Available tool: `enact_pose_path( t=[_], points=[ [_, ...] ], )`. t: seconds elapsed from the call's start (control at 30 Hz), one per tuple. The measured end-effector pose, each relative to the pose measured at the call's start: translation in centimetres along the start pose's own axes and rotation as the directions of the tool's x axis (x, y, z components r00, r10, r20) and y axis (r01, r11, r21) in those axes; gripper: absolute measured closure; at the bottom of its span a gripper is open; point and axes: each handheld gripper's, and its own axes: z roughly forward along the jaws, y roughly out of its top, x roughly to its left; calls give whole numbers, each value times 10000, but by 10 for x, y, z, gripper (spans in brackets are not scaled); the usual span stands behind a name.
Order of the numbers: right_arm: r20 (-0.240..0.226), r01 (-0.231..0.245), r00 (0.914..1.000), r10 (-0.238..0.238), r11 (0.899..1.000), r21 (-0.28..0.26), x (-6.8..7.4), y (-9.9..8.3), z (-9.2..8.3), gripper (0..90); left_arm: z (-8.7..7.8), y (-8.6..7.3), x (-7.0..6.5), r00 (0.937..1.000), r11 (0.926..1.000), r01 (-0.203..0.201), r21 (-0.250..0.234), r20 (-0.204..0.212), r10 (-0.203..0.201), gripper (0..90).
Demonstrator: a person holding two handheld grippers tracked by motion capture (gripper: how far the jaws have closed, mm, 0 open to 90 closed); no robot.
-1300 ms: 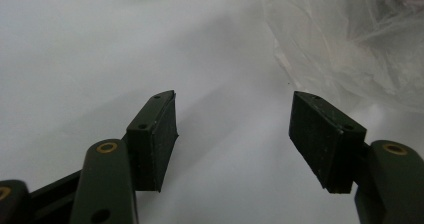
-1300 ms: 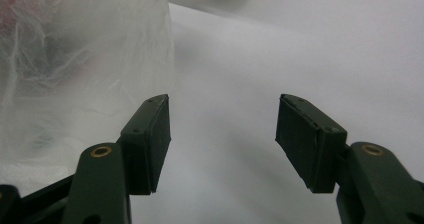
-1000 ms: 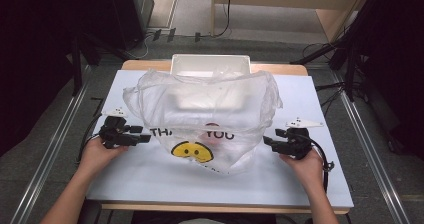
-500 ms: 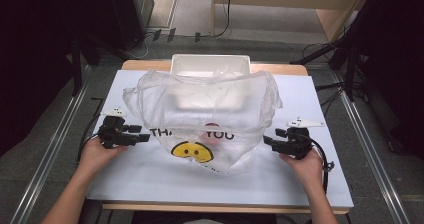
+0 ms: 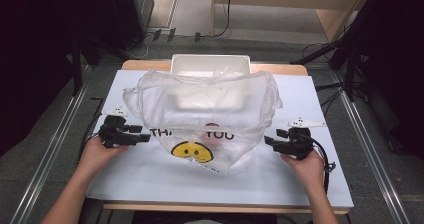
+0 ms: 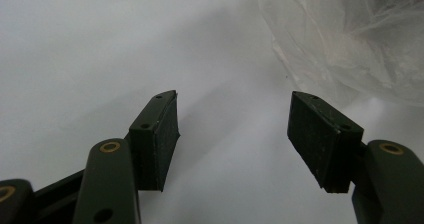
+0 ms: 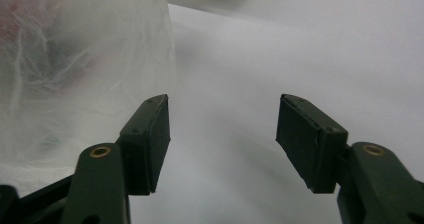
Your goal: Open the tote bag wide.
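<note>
Both of our grippers sit on the white table sheet (image 5: 150, 184), one on each side of the bag. Our left gripper (image 5: 142, 139) has its jaws spread with bare sheet between them, and the left gripper view (image 6: 232, 134) shows the bag's crinkled edge just beyond the right-hand pad. Our right gripper (image 5: 270, 140) is likewise parted and holds nothing; in the right gripper view (image 7: 222, 134) the film rises beside the left-hand pad, very close, though we cannot tell if it touches.

Between them lies the translucent plastic carrier bag (image 5: 210, 109), printed with "THANK YOU" and a yellow smiley face (image 5: 192, 151). It is puffed up in the middle of the sheet, its far side resting against a white plastic tub (image 5: 210, 64) at the table's back edge. Something reddish shows dimly through the film near the print; we cannot make out what.

We judge the bag to be very light, limp and slippery. It should collapse and slide rather than resist, and thin film tears if pulled hard. We would take it at the side edges nearest each gripper, pinching a gathered fold so the pads have several layers to bite, and lift both sides evenly.
</note>
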Motion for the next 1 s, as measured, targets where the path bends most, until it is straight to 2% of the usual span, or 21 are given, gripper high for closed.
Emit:
enact_pose_path(
  t=[0.03,0.17,0.2,0.23,0.27,0.33,0.43,0.57,0.67,0.8,1.0],
  points=[
    [0,63,10000,-63,10000,-4,0,0,0,417,-1,1,0,9999,9999,97,-64,102,-96,386],
    [-84,97,9999,-97,9999,92,1,0,0,434,-3,2,-2,9999,9998,4,-203,163,-1,394],
    [-106,131,9999,-130,9998,122,2,0,1,435,-3,5,-4,9999,9999,-144,71,61,144,394],
    [-117,151,9998,-149,9998,126,3,0,1,434,-3,5,-4,9999,9999,-144,71,61,144,393],
    [-121,182,9998,-180,9998,113,3,0,1,434,-1,8,-6,9995,9994,-317,134,-12,318,391],
    [-128,193,9997,-191,9997,165,3,0,1,433,-1,9,-8,9996,9996,-261,86,48,261,388],
    [-187,65,9998,-60,9997,241,3,1,0,421,-3,9,-8,9992,9992,-395,84,76,395,385],
    [-70,241,9997,-239,9994,247,3,2,-5,412,-9,10,-6,9999,9999,-107,-97,48,107,387],
    [-81,382,9992,-380,9990,242,5,4,-6,415,-13,10,-7,10000,10000,45,-60,-21,-45,386],
    [-342,549,9979,-545,9984,118,7,8,-6,432,-19,11,-9,10000,10000,56,-79,-19,-56,387],
    [-358,460,9983,-457,9989,98,9,17,-11,450,-25,16,-12,10000,10000,-18,-82,7,18,379]
  ],
)
